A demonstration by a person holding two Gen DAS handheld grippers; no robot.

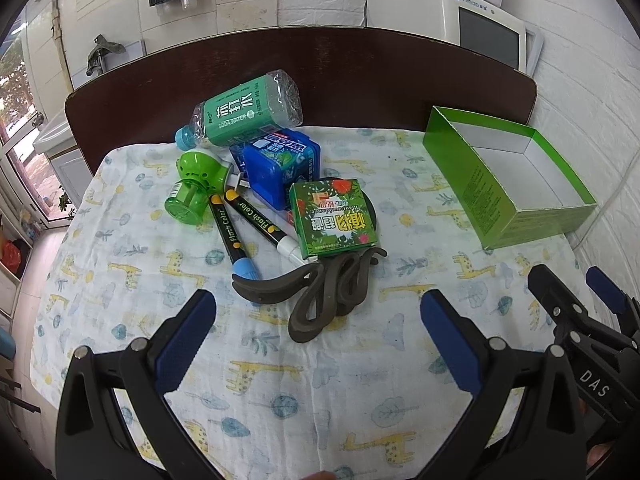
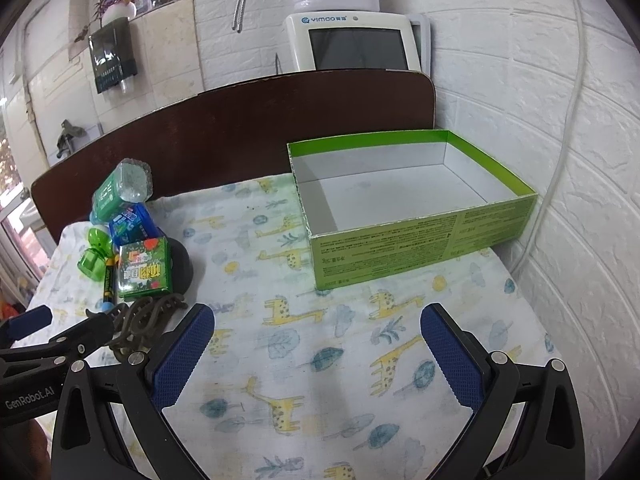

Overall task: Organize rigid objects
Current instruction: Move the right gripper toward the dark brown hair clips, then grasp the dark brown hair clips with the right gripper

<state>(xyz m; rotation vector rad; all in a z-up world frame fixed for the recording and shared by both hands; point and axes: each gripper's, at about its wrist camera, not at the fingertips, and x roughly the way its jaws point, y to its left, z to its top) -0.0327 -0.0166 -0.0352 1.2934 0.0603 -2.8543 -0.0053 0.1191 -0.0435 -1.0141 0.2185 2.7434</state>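
A pile lies on the giraffe-print cloth: a green soda bottle, a blue tin, a small green box, a green plug-in device, two black markers and a dark hair claw. An empty green box stands at the right; it also shows in the left wrist view. My left gripper is open and empty just short of the hair claw. My right gripper is open and empty above the cloth, short of the empty box.
A dark brown board stands behind the table. A white appliance sits behind it. A white brick wall with a hanging cable closes the right side. The table's left edge drops to the floor.
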